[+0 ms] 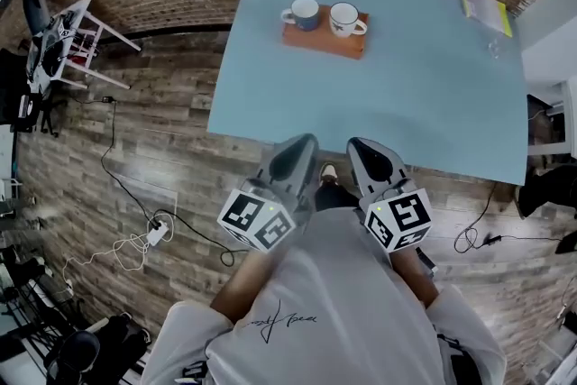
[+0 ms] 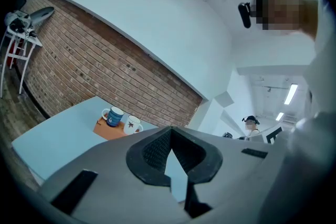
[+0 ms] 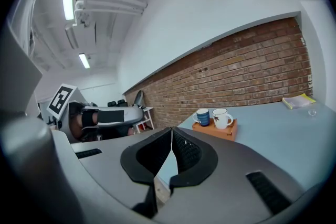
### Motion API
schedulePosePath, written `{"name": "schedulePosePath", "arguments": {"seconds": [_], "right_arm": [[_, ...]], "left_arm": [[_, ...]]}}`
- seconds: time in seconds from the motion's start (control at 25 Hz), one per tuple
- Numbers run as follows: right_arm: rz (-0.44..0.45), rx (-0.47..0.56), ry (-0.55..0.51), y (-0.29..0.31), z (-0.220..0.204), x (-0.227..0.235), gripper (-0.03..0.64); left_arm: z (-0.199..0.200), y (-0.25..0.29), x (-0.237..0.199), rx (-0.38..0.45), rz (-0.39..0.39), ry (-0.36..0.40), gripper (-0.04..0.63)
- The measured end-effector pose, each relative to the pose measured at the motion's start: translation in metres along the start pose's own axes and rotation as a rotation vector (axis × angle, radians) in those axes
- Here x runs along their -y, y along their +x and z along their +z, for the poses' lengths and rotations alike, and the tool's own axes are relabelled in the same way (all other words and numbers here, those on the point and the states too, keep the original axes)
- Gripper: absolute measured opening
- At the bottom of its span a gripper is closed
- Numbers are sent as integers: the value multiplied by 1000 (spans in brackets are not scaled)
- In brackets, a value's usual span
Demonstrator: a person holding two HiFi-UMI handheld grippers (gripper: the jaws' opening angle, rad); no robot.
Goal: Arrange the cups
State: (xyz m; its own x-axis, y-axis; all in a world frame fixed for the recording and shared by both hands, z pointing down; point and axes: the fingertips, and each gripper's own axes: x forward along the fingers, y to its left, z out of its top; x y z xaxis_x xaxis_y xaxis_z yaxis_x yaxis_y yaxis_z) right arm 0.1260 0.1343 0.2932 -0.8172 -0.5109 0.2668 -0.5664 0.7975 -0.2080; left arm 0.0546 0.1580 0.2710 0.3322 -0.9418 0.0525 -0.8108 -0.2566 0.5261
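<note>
A blue cup (image 1: 303, 12) and a white cup (image 1: 343, 19) stand side by side on an orange wooden block (image 1: 326, 37) near the far side of the light blue table (image 1: 379, 104). The same pair shows small in the left gripper view, blue cup (image 2: 113, 116) beside white cup (image 2: 132, 124), and in the right gripper view, blue cup (image 3: 202, 116) beside white cup (image 3: 221, 118). My left gripper (image 1: 297, 151) and right gripper (image 1: 368, 152) hover at the table's near edge, both shut and holding nothing, well short of the cups.
A yellow booklet (image 1: 486, 9) and a small clear glass (image 1: 495, 48) lie at the table's far right corner. Cables and a power strip (image 1: 155, 233) trail over the wooden floor at left. A white stool (image 1: 68, 45) stands at the far left.
</note>
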Motion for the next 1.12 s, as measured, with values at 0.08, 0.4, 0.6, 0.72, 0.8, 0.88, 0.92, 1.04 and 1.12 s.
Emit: {"name": "schedulePosePath", "arguments": {"seconds": [0.08,0.4,0.6,0.72,0.8,0.88,0.92,1.04,1.12], "right_arm": [[6,4,-2,7,5,13,21],[44,24,-21,25,22,44,21],[63,46,-18,26,26,51,21],[76,57,-20,27,27,51,21],[88,69,-23,26,29,51,21],[92,79,-20,26,30,52,21],[89,82,-16,25,30,53,21],[75,89,-3,24,31,57,21],[66,95,6,25,32,58,21]], "left_arm": [[3,16,-2,0,-3,19,9],[14,54,-10,28,17,53,9],[18,59,-9,36,19,79,9],[21,60,-8,43,15,107,9],[23,62,-8,44,12,119,9],[25,64,-7,42,7,132,9],[25,65,-6,39,3,137,9],[28,69,-4,34,-11,144,9],[29,70,-5,28,-17,145,9]]}}
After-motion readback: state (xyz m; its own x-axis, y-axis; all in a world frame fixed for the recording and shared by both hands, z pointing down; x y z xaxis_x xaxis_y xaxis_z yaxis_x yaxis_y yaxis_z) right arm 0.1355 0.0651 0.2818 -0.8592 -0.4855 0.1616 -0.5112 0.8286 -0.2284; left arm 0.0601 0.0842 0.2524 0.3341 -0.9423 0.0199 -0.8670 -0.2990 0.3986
